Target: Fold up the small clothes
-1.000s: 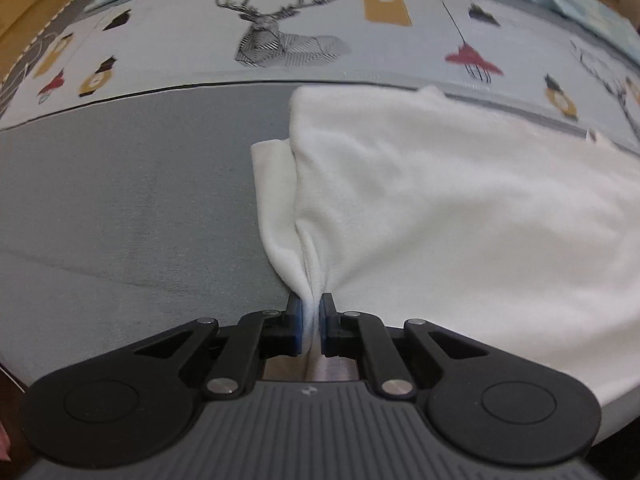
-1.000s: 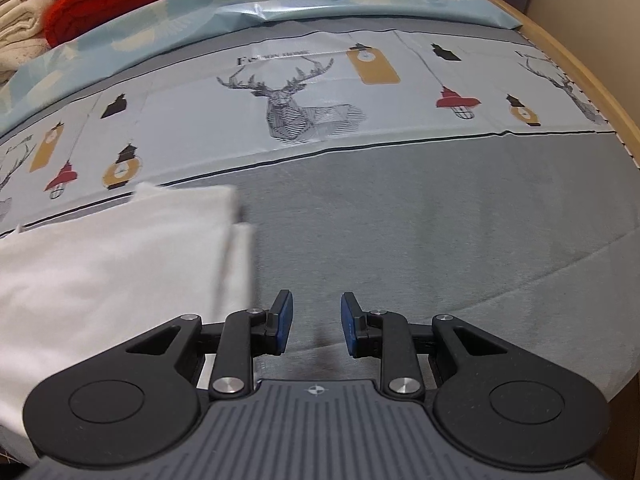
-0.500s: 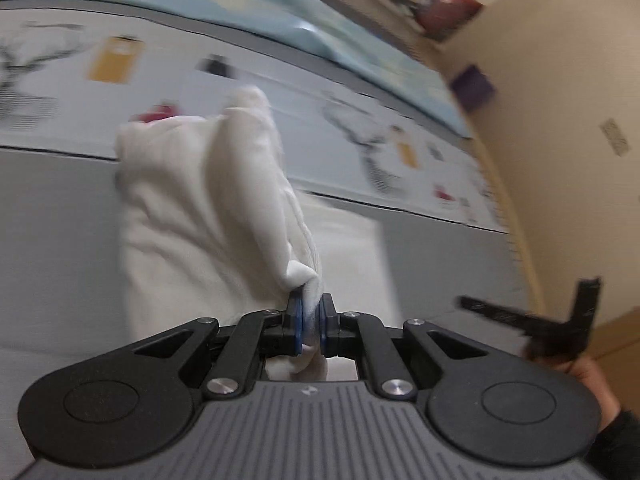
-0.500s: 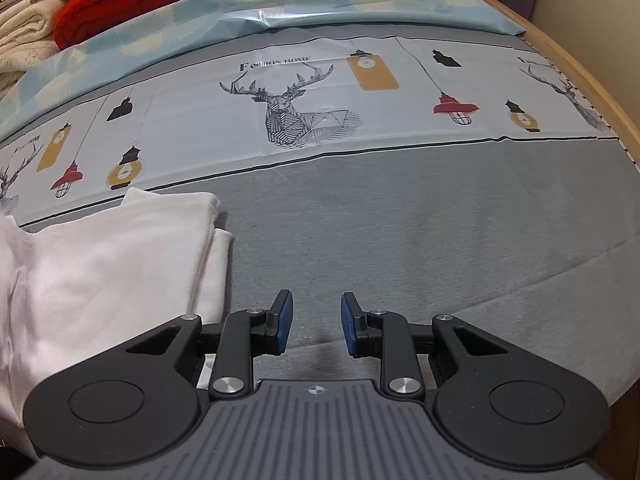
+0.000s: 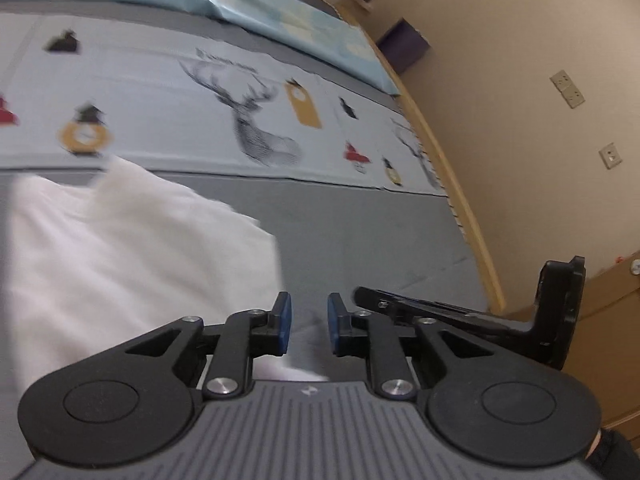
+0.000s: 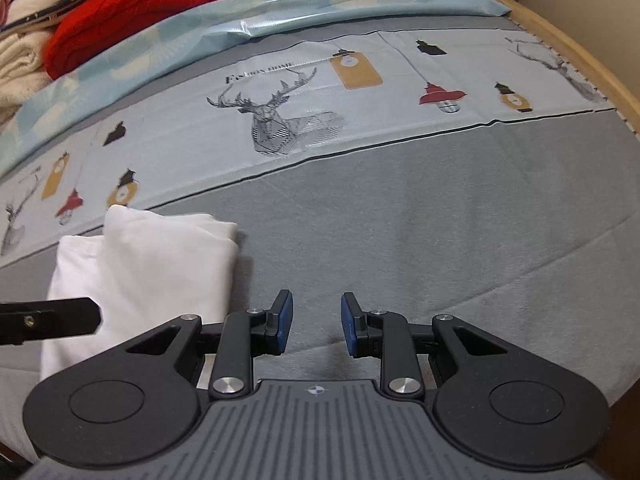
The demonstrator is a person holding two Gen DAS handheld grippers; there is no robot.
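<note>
A small white garment (image 5: 132, 248) lies folded over on the grey bed cover; it also shows in the right wrist view (image 6: 156, 256). My left gripper (image 5: 307, 322) is open and empty, just past the garment's right edge. My right gripper (image 6: 316, 322) is open and empty over bare grey cover, to the right of the garment. Part of the right gripper's body (image 5: 520, 316) shows at the right of the left wrist view. A black part of the left gripper (image 6: 48, 320) crosses the garment's lower left in the right wrist view.
A printed band with deer and lanterns (image 6: 288, 120) runs across the bed behind the garment. A light blue sheet (image 6: 280, 4), a red blanket (image 6: 132, 12) and cream fabric (image 6: 16, 68) lie at the back. The wooden bed edge (image 5: 460, 184) and a wall are on the right.
My left gripper carried the garment's edge over to the right, then opened and let it go. The garment now lies doubled over. My right gripper stayed open and almost still.
</note>
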